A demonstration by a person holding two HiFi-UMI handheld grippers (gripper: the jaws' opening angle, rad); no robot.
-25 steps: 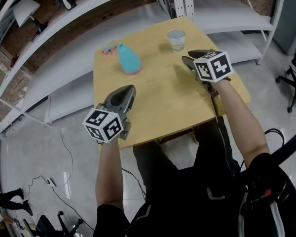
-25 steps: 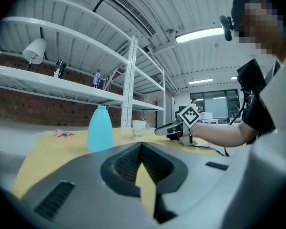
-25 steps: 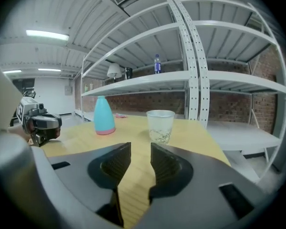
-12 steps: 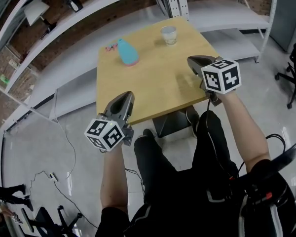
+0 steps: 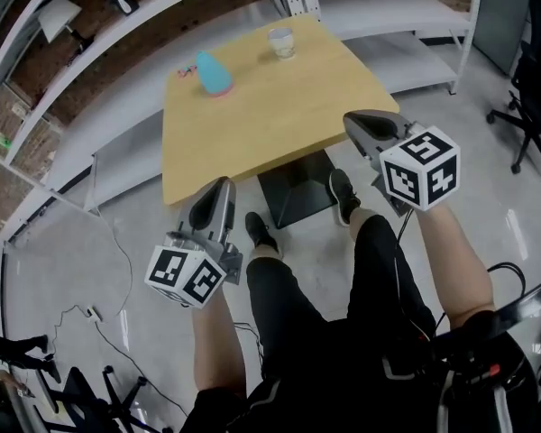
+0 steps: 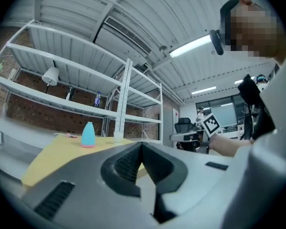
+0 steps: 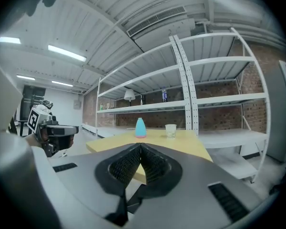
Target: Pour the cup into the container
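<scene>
- Left tongs (image 5: 222,188): jaws together, nothing between them; held off the near edge of the surface (image 5: 252,124), over the floor
- Right tongs (image 5: 359,121): jaws closed tip to tip, empty; positioned just off the near right corner of the surface
- Cup (image 5: 281,41): pale, upright, standing at the far edge of the surface, well apart from both tongs
- Blue container (image 5: 214,72): upright on a pink base near the far left corner, left of the cup and apart from it; a small pink item (image 5: 186,69) lies just beside it
- Grey shelving (image 5: 388,7) runs behind the surface; an office chair (image 5: 534,106) stands at the right
</scene>
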